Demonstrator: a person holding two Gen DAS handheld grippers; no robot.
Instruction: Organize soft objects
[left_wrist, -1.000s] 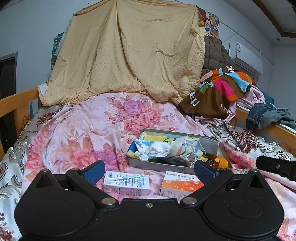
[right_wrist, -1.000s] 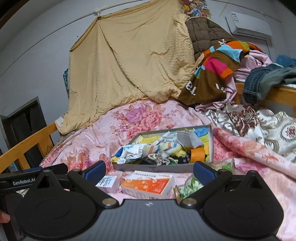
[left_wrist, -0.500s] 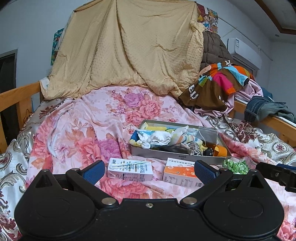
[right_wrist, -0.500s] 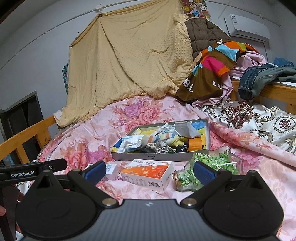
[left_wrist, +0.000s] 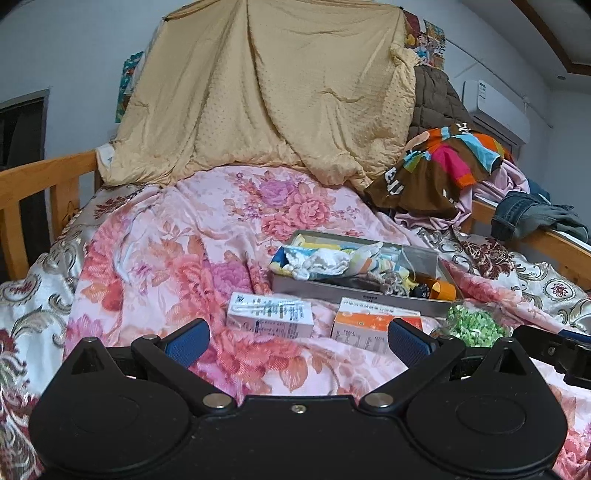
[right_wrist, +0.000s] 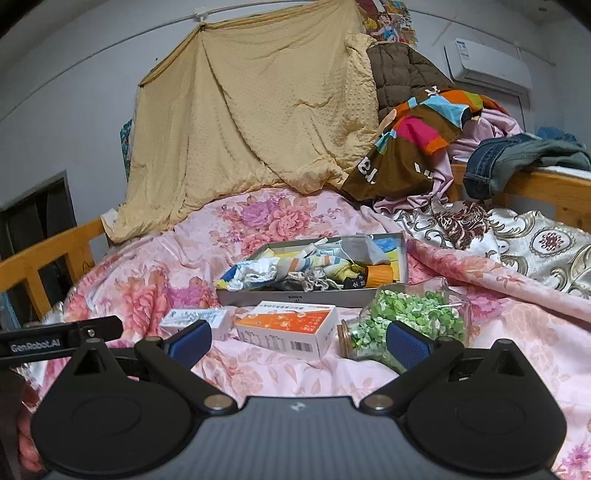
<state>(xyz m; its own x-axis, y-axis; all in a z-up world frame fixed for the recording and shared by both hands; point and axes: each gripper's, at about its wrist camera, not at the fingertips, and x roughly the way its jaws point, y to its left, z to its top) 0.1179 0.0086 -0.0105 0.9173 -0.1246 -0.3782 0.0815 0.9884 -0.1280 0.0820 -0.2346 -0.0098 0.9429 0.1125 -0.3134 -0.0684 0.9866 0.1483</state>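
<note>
Both grippers hover level over the bed (left_wrist: 155, 236), fingers spread wide, holding nothing: left gripper (left_wrist: 297, 341), right gripper (right_wrist: 297, 341). The socks (right_wrist: 288, 269) lie heaped in the tray (right_wrist: 295, 295) ahead, beyond two boxes.

Open quilt (left_wrist: 159, 266) lies to the left of the tray (left_wrist: 354, 293), free for approach. In front of the tray, the white box (left_wrist: 269, 317), orange box (right_wrist: 286, 328) and jar (right_wrist: 406, 317) form a row blocking a low, straight entry. The tray top is open from above, though piled with cloths (right_wrist: 280, 271). The clothes heap (right_wrist: 417, 147) closes off the far right; the bed rail (left_wrist: 40, 184) bounds the left.
</note>
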